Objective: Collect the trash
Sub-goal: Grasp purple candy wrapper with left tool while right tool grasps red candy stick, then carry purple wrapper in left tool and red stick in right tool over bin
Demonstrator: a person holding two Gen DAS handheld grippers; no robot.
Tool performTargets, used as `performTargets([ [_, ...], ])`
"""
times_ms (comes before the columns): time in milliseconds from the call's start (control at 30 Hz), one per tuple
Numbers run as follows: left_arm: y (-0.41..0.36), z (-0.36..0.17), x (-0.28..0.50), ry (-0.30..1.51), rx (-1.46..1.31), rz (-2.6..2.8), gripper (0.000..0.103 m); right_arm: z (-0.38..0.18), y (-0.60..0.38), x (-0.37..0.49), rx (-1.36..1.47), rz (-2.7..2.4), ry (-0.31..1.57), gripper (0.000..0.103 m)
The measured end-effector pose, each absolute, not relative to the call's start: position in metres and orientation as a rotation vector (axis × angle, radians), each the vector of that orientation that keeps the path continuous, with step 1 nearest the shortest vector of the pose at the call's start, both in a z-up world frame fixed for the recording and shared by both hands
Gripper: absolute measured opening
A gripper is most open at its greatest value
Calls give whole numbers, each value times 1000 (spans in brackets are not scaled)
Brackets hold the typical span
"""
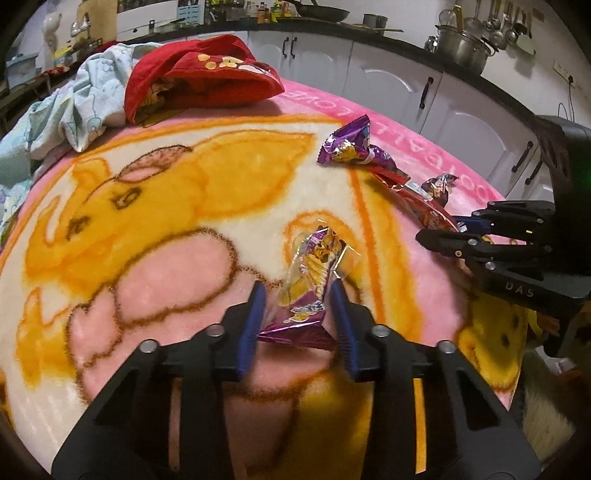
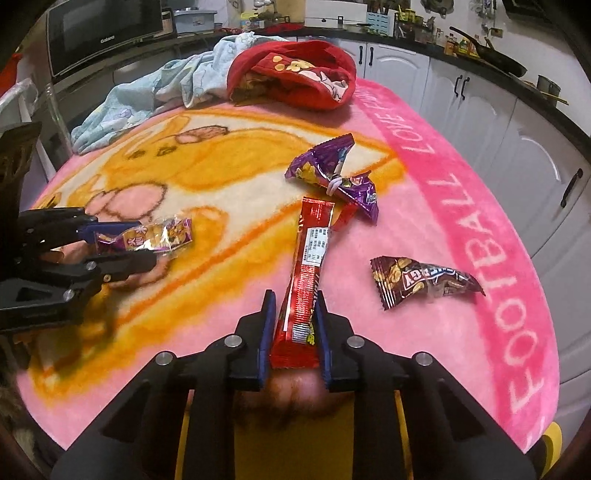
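Left gripper (image 1: pixel 297 291): blue pads clamped on a purple snack wrapper (image 1: pixel 314 273), lower centre of its view, on the pink blanket (image 1: pixel 147 280). Right gripper (image 2: pixel 293 299): pads pinching the near end of a long red wrapper (image 2: pixel 306 266), bottom centre. Only the right view shows the brown wrapper (image 2: pixel 424 282) whole at right and the microwave (image 2: pixel 103 33) upper left. Crumpled purple bag (image 2: pixel 332 173) lies centre.

Wrappers (image 2: pixel 308 254) on blanket (image 2: pixel 424 369), clothes (image 2: pixel 291 74) behind.
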State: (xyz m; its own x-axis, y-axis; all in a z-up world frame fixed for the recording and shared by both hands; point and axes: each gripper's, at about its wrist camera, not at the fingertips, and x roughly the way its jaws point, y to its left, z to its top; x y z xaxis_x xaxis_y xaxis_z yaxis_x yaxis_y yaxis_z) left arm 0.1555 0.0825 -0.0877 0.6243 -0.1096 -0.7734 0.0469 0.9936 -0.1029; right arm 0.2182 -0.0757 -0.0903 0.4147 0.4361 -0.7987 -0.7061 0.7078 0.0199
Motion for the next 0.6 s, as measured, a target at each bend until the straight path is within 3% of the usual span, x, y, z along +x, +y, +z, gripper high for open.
performTargets([
  [600, 62, -79, 144, 878, -81, -133, 23, -70, -100, 182, -330, 748, 823, 16],
])
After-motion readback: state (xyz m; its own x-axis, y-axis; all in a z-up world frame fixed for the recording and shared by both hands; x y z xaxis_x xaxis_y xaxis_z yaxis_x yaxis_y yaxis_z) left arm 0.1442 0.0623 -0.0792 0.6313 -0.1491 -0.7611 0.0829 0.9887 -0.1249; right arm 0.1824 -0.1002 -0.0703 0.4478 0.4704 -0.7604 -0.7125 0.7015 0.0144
